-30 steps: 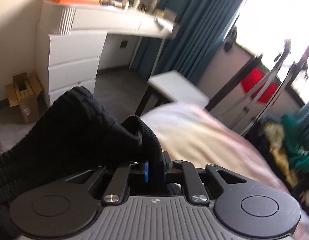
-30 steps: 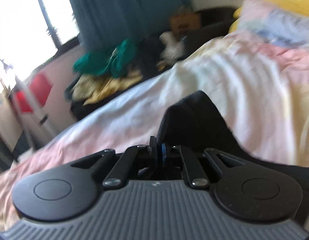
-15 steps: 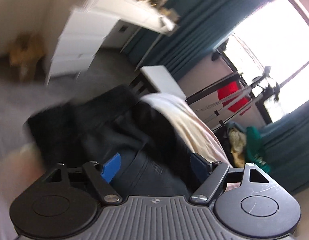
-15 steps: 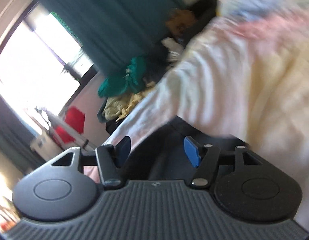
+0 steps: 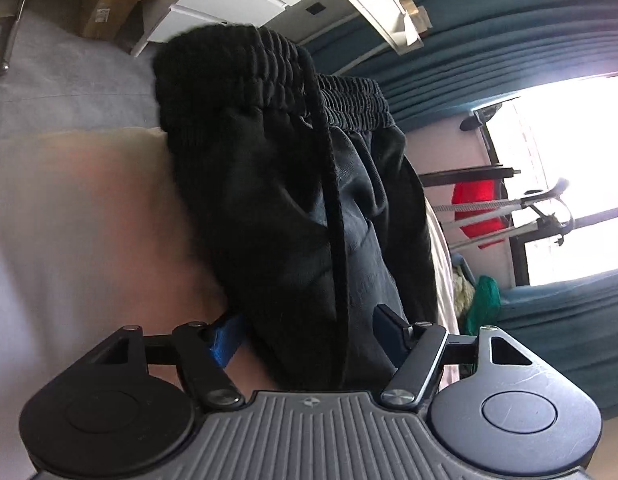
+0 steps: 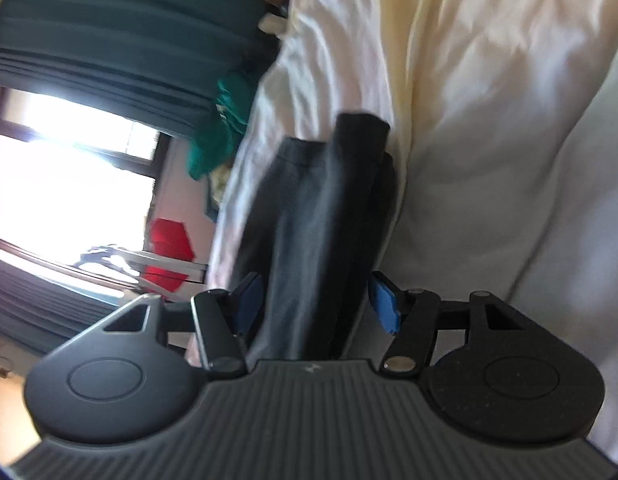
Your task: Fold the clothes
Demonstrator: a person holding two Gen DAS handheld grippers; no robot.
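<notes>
Black trousers (image 5: pixel 293 208) lie on the pale bed (image 6: pixel 489 120), both jaws spread.

Both grippers: left gripper (image 5: pixel 309 332) and right gripper (image 6: pixel 315 300) have ribbed grey body, black round-ended linkage arms, silver screws, blue pads (image 6: pixel 383 306).

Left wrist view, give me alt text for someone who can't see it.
Black trousers with a ribbed elastic waistband lie on a pale bedsheet, their near end between the open blue-padded fingers of the left gripper. White drawers, teal curtains and a bright window stand behind.
</notes>
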